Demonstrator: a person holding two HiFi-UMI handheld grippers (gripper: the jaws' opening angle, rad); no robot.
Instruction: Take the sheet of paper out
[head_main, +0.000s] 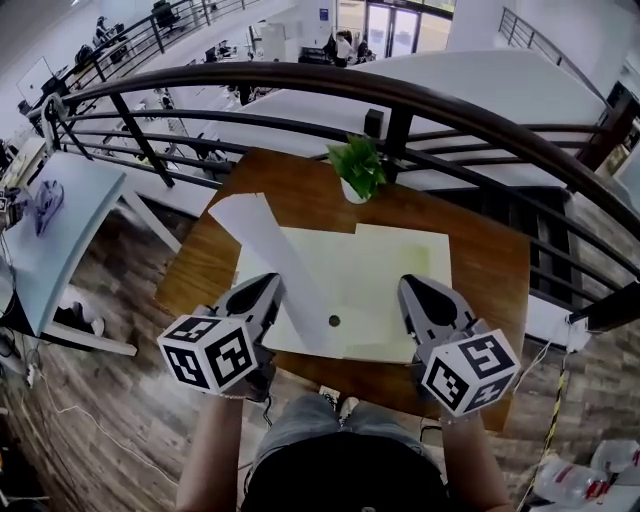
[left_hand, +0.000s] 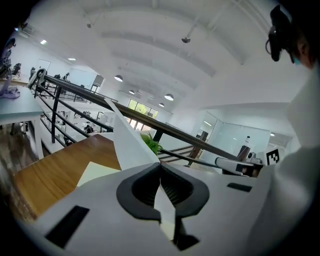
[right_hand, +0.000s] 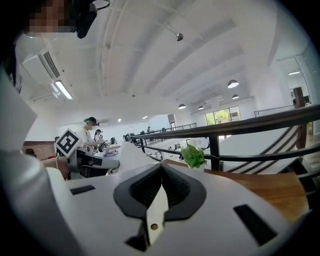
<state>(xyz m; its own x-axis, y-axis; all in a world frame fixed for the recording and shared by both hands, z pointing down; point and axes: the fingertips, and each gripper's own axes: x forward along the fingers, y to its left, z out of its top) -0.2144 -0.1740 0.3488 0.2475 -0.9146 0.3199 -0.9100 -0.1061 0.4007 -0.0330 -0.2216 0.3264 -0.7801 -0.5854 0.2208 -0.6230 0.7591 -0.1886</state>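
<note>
A pale yellow envelope (head_main: 400, 262) lies flat on the wooden table (head_main: 490, 270), with a dark round clasp (head_main: 334, 321) near its front edge. A long white sheet of paper (head_main: 262, 245) slants across it from the table's far left toward the front. My left gripper (head_main: 269, 286) is shut on the sheet's left edge. In the left gripper view the sheet (left_hand: 131, 142) rises out of the shut jaws (left_hand: 161, 172). My right gripper (head_main: 410, 287) is shut on the envelope's right front part, and a pale strip (right_hand: 157, 207) with a small hole shows between its jaws (right_hand: 161, 170).
A small potted plant (head_main: 357, 168) stands at the table's far edge, just before a dark metal railing (head_main: 400, 100). A white side table (head_main: 60, 220) stands to the left. Beyond the rail the floor drops to a lower level. People stand off to the left (right_hand: 92, 135).
</note>
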